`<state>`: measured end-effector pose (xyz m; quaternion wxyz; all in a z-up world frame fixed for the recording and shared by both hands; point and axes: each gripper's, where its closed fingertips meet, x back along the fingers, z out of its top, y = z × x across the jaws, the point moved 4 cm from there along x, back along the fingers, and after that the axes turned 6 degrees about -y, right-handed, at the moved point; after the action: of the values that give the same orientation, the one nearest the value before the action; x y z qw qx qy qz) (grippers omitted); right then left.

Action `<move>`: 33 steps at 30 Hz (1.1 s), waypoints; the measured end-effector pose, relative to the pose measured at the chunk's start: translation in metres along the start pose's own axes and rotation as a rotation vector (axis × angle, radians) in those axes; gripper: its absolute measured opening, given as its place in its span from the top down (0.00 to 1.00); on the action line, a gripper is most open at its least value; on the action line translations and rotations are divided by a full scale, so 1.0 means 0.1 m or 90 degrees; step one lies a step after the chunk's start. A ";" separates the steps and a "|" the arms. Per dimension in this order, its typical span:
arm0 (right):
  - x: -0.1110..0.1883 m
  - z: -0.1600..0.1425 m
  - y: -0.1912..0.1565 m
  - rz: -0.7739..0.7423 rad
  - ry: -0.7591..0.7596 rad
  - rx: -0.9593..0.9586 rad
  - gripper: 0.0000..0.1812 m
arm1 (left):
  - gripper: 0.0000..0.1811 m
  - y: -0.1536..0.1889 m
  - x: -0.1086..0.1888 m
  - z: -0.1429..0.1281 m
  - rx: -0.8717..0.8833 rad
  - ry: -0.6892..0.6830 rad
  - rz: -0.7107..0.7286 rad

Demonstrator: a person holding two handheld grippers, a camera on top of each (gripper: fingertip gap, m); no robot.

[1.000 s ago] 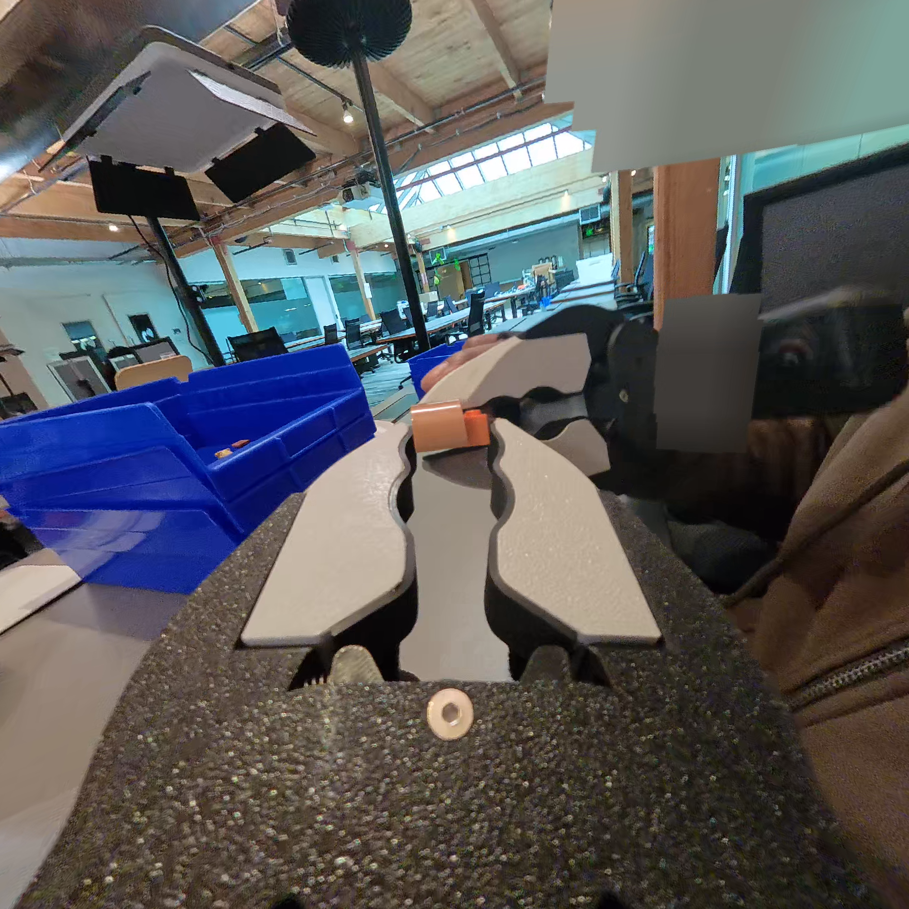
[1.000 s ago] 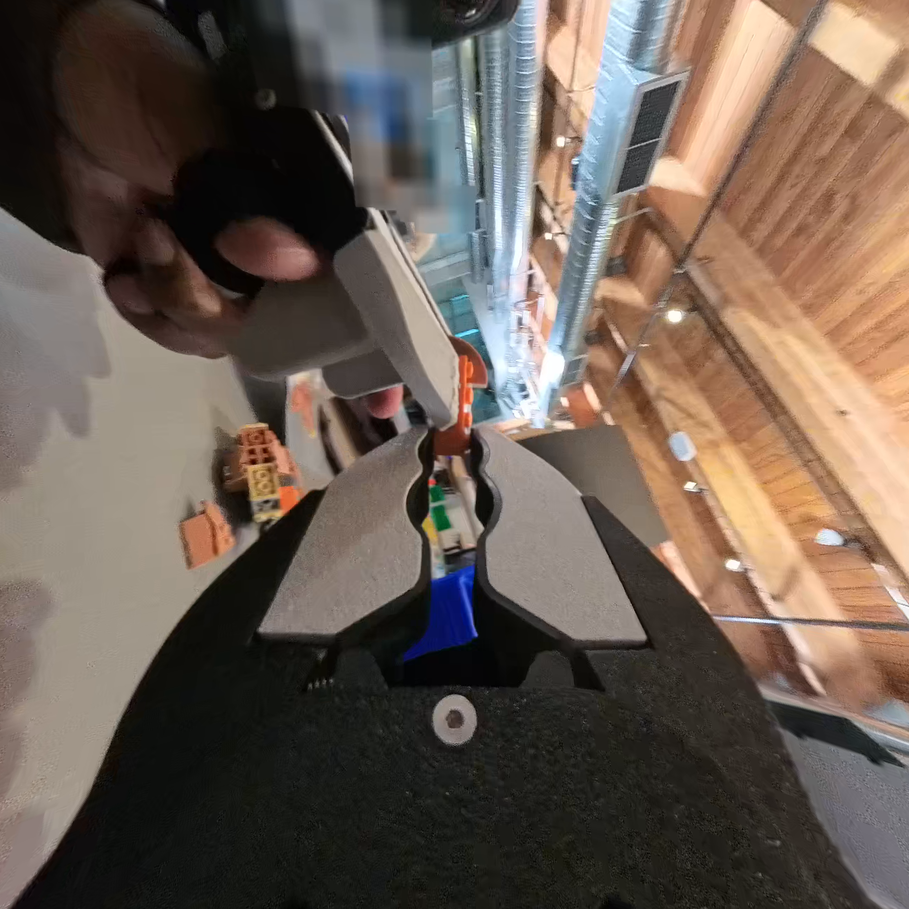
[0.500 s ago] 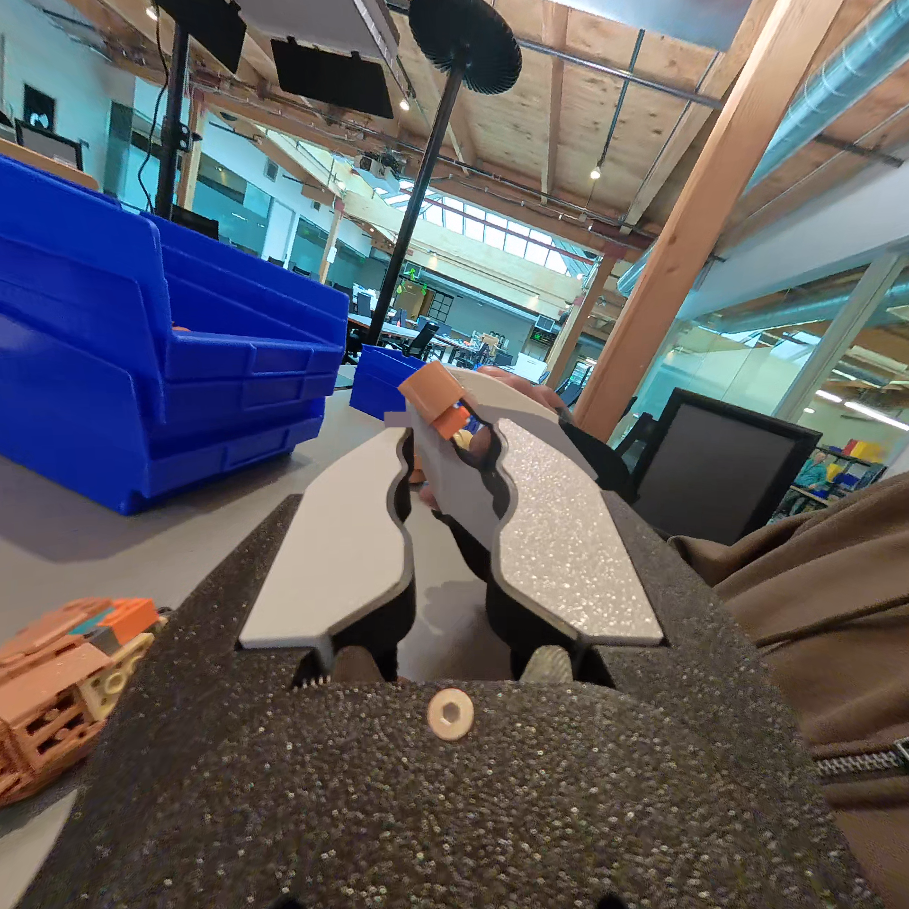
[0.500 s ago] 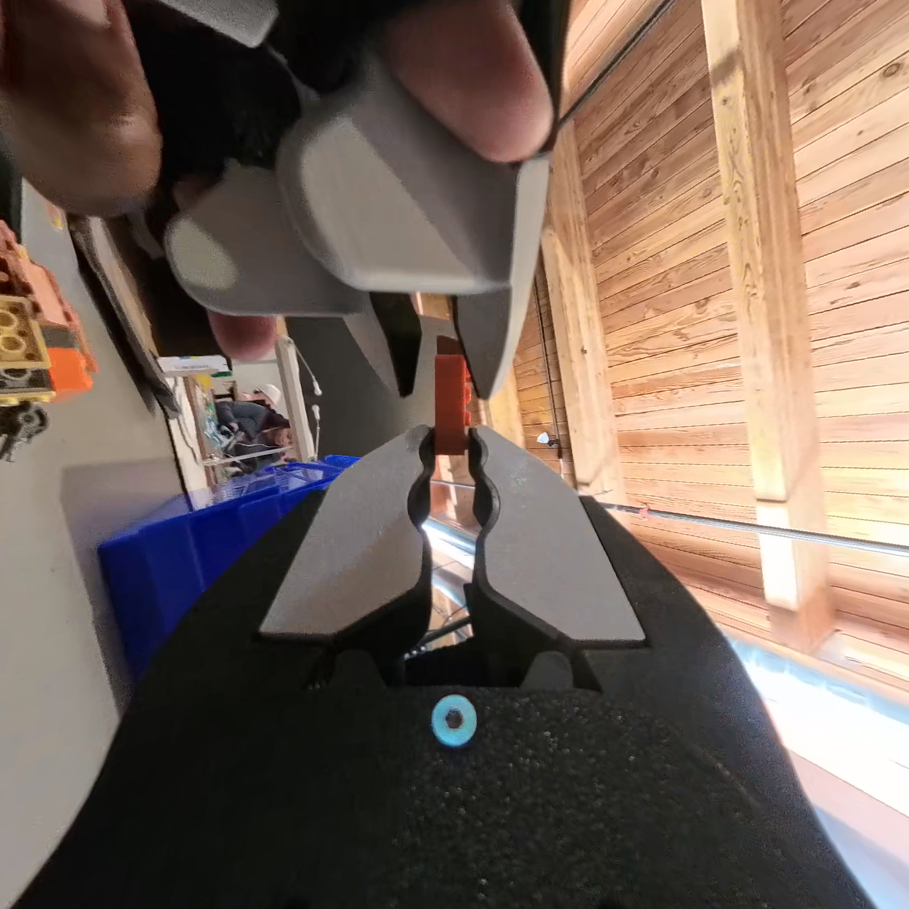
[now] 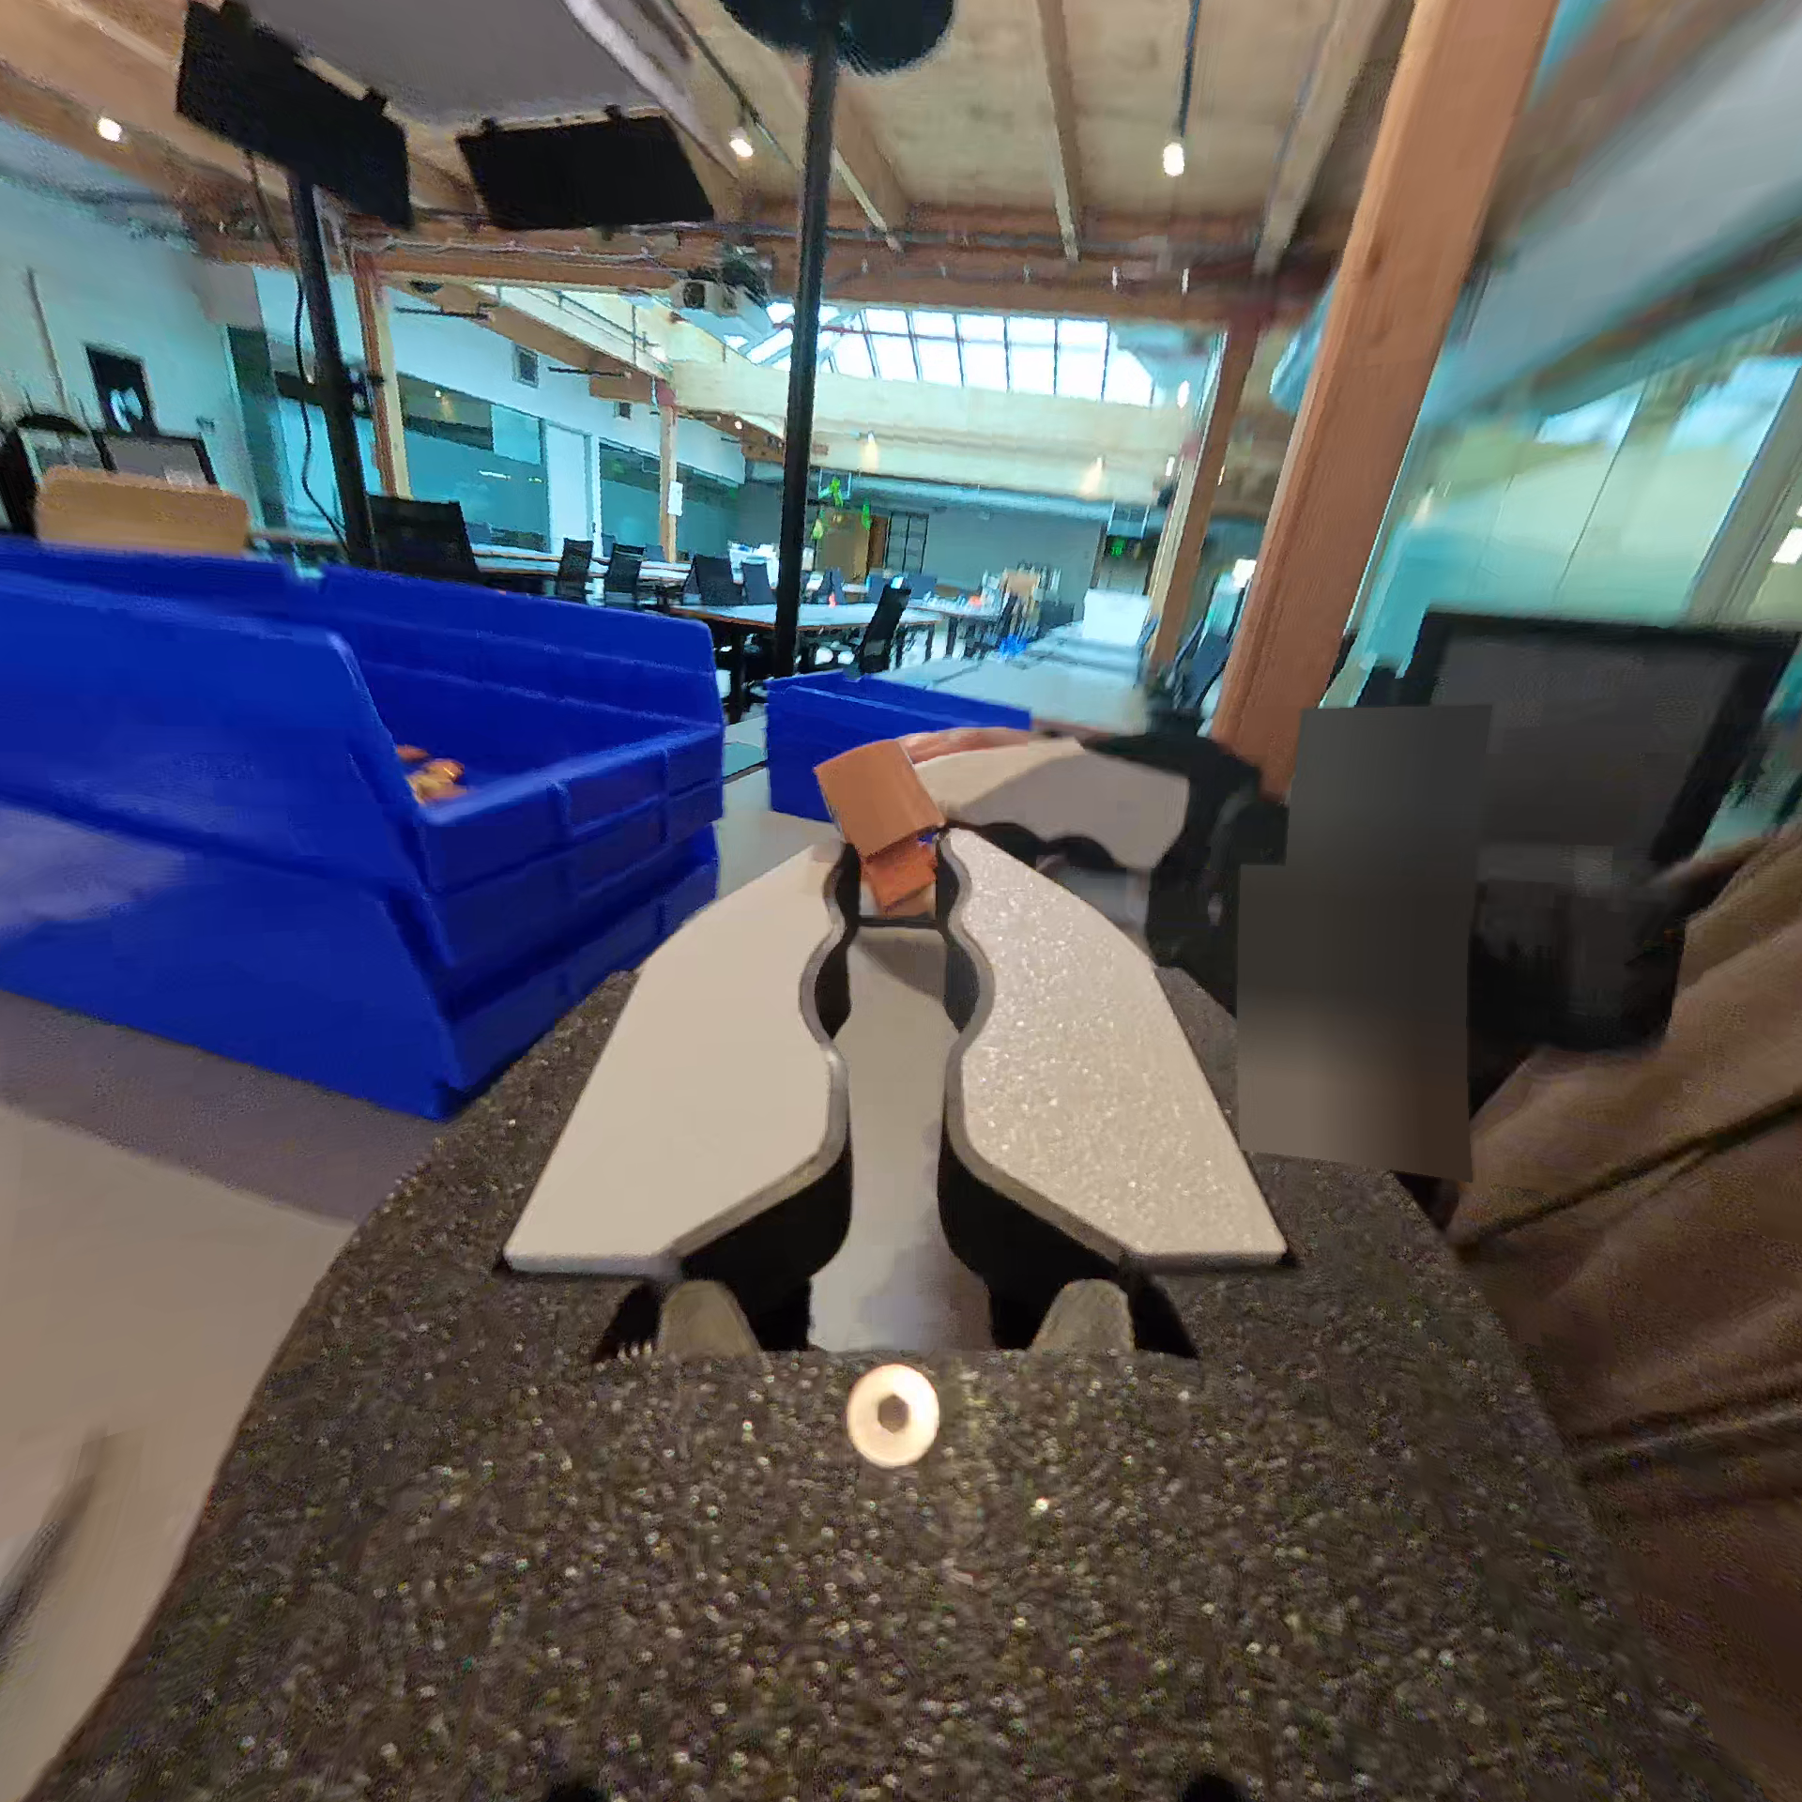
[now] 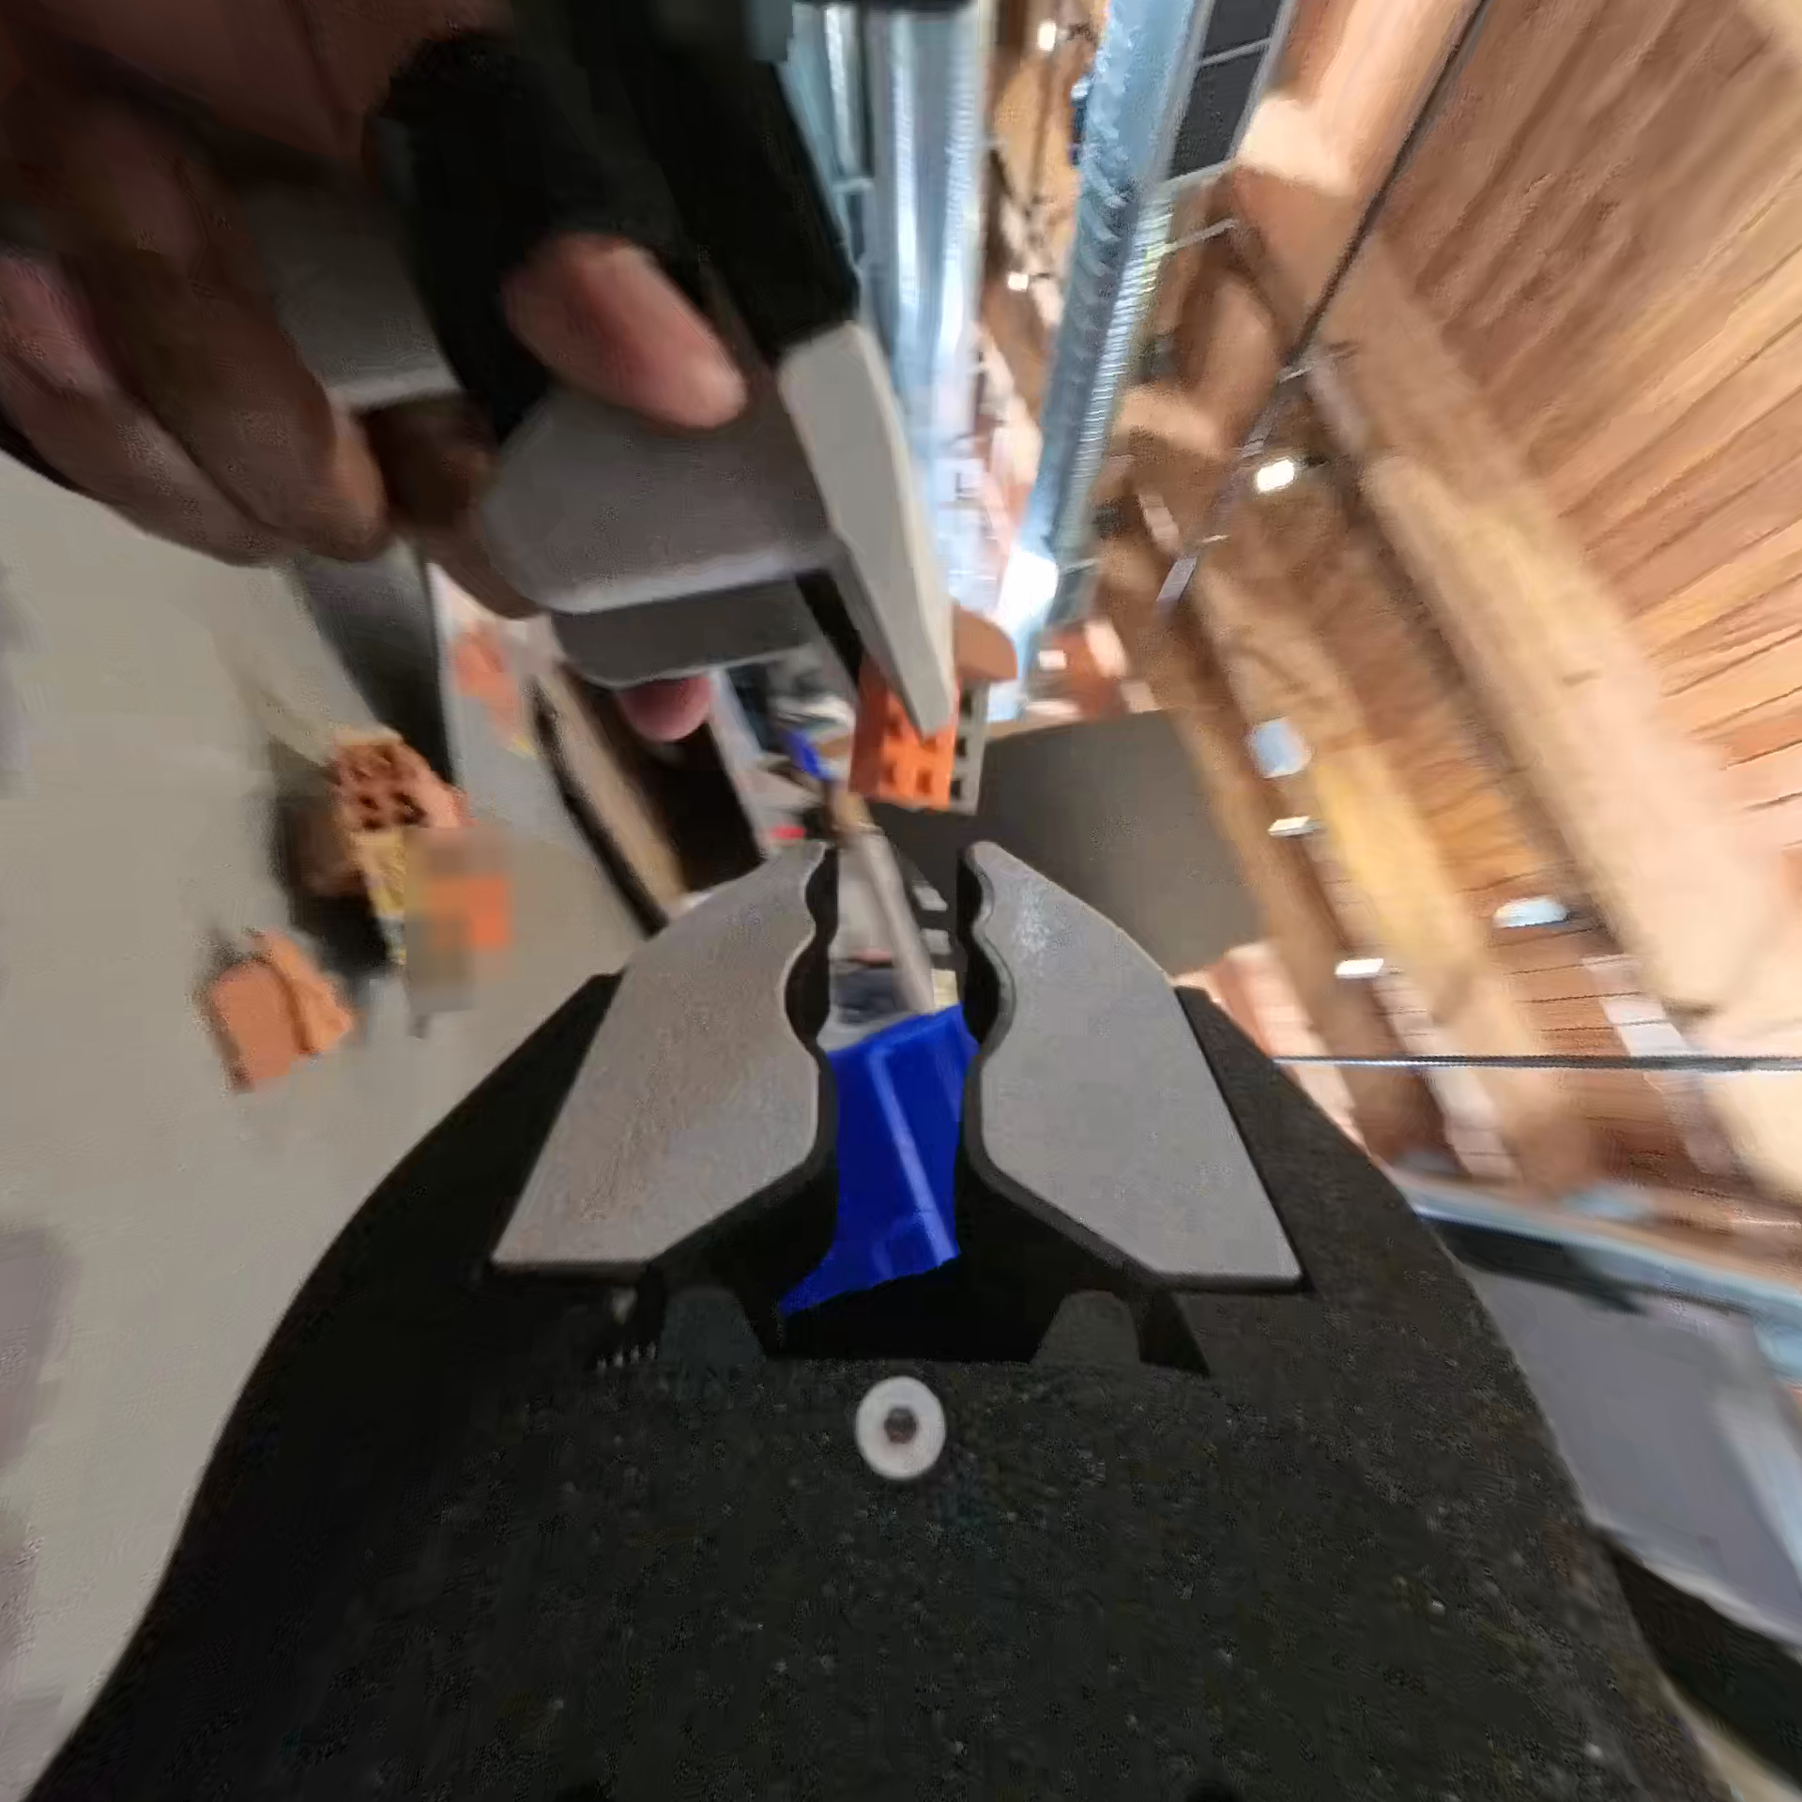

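1. At the tips of the left tongs [image 5: 892, 870] I've got a small orange-brown brick [image 5: 882, 829]. The tongs are clenched on it and it sits up off the counter [image 5: 146, 1268].
2. Right tongs [image 6: 892, 863] are released, with a clear gap and nothing between the tips. The brick is just past them and not touching in the right wrist view.
3. On the counter, in the right view: a brick cluster [image 6: 380, 809] and a loose brick [image 6: 273, 1004] lie near each other, well apart from both tongs.
4. Stacked blue bins [image 5: 488, 780] stand to the left, and a few orange bits [image 5: 429, 775] are in the upper one. A second blue bin [image 5: 858, 722] is farther back.
5. So the brick is lifted and gripped by one side only. It's not in any bin and not joined to the cluster.
6. Hard to read:
   - The right view is motion-blurred, and a hand [image 6: 195, 390] blocks most of the left tongs.
   - The brick looks like two stacked pieces, but I can't tell whether they're joined.
   - In the left view I can't tell whether the right tongs' finger touches the brick or only sits beside it.
   - Bin contents are mostly hidden by the walls.
   - A brown sleeve [image 5: 1658, 1170] cuts off the right edge.
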<state>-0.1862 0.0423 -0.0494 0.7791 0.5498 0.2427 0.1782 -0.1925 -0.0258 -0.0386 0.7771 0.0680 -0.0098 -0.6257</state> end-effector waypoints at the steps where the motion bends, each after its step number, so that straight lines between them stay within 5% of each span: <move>1: -0.01 -0.03 0.04 0.057 0.012 -0.070 0.87 | 0.92 -0.02 0.02 0.07 -0.054 -0.020 0.005; 5: -0.09 -0.04 0.38 0.270 0.125 -0.348 0.85 | 0.92 -0.07 0.02 0.41 -0.331 -0.092 -0.066; 8: -0.24 0.00 0.71 0.359 0.221 -0.474 0.80 | 0.92 -0.10 0.01 0.52 -0.549 -0.060 -0.164; 12: -0.32 -0.05 0.82 0.354 0.298 -0.477 0.80 | 0.92 -0.39 0.02 0.59 -0.513 0.055 -0.146; 23: -0.23 0.08 0.50 0.379 0.279 -0.399 0.85 | 0.92 -0.18 0.01 0.29 -0.584 -0.013 -0.202; 33: -0.16 0.09 0.34 0.519 0.286 -0.431 0.93 | 0.92 -0.08 0.02 0.17 -0.600 -0.055 -0.245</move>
<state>-0.1943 0.0384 -0.0120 0.7090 0.2677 0.1003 0.6446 -0.2016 -0.0312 -0.0226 0.5932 -0.3148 0.2541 -0.6960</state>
